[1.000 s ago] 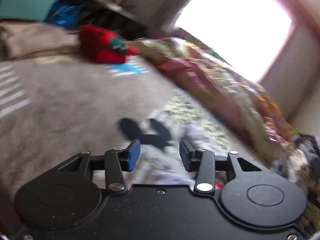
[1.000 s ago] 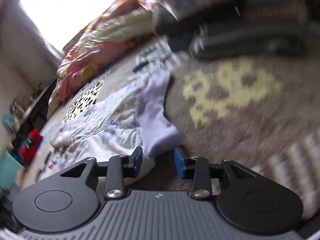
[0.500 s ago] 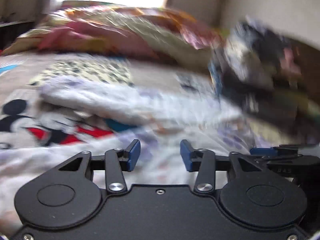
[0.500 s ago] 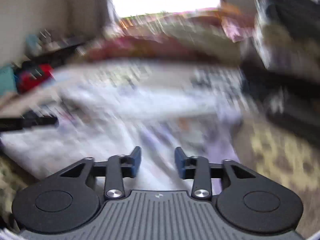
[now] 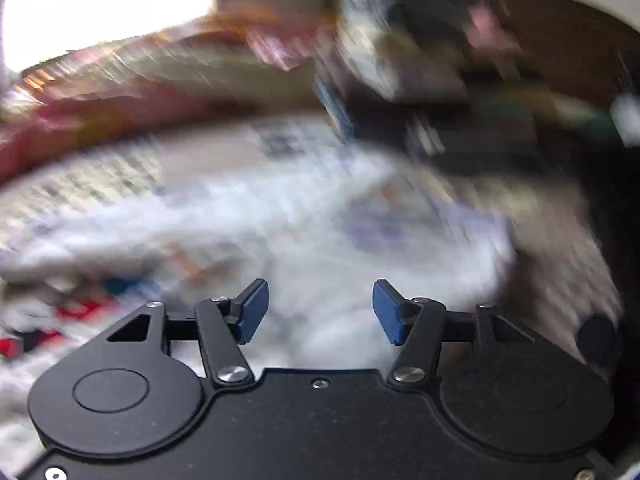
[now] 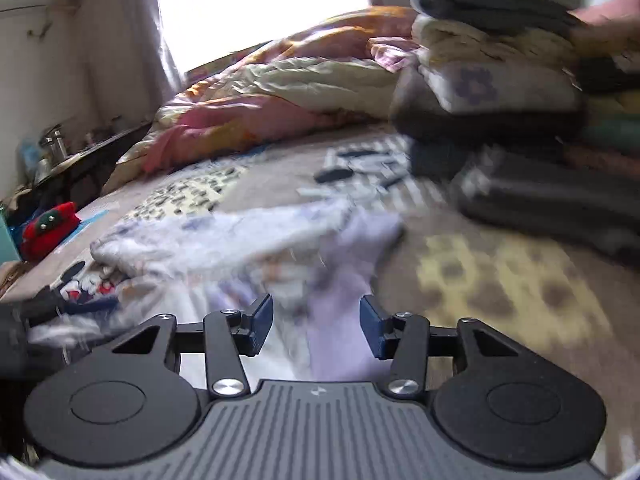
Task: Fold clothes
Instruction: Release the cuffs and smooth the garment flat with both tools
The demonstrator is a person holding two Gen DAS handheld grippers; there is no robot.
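A white printed garment with a pale lilac sleeve lies crumpled on the patterned brown bed cover. My right gripper is open and empty, low over the lilac sleeve. My left gripper is open and empty, just above the same white garment; that view is blurred. The left gripper also shows at the left edge of the right wrist view.
A stack of folded clothes stands at the right on the bed. A rumpled pink and yellow quilt lies along the far side under a bright window. A red toy sits at the far left.
Both cameras have swung across the bed and now face the white garment. Both grippers have stayed open and moved closer to the cloth.
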